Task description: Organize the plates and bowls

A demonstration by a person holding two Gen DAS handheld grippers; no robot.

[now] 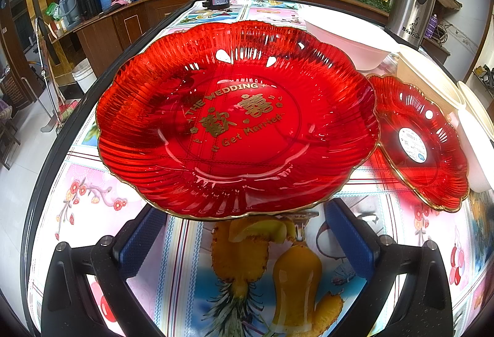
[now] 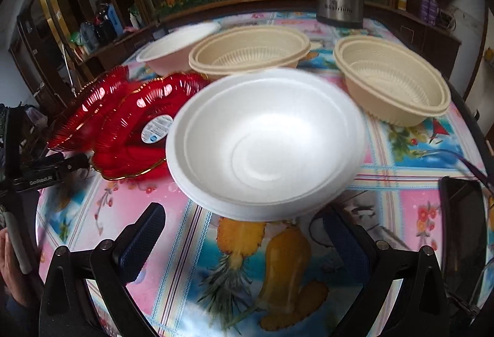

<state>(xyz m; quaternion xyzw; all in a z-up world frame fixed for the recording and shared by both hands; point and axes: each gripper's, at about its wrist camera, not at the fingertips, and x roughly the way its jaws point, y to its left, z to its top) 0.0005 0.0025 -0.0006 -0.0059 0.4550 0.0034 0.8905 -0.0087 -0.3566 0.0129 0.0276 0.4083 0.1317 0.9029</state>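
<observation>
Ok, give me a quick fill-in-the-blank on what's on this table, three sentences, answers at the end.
1. The big plate in front of the left gripper is coloured ____.
2. The white bowl sits nearest the ____ gripper.
3. Gold lettering on the big plate reads "Get ____".

Missing words: red; right; Married

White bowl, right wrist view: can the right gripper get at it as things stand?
Probably yes. The white bowl sits directly ahead of the open right gripper, near rim between its fingers, only bare tablecloth between. The red plate crowds its left side, not the approach.
</observation>
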